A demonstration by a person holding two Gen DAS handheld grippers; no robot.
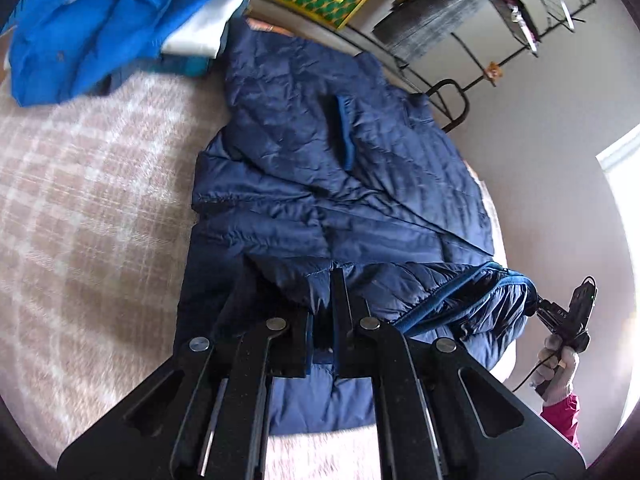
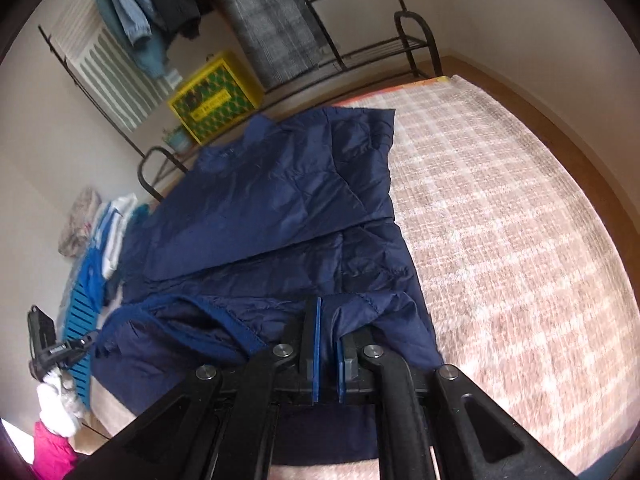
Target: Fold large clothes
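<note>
My bed [image 2: 500,216] carries everything here, under a pink-and-white checked blanket [image 1: 92,184]. A navy padded jacket [image 1: 320,160] lies spread along one long side of the bed, reaching up to its far edge; its near end is lifted and bunched. Beside the jacket, at a far corner of the bed, sits a pile of clothes [image 1: 112,28], bright blue and white on top. In the right wrist view the stretch of blanket on the jacket's other side runs bare to the bed's edge.
</note>
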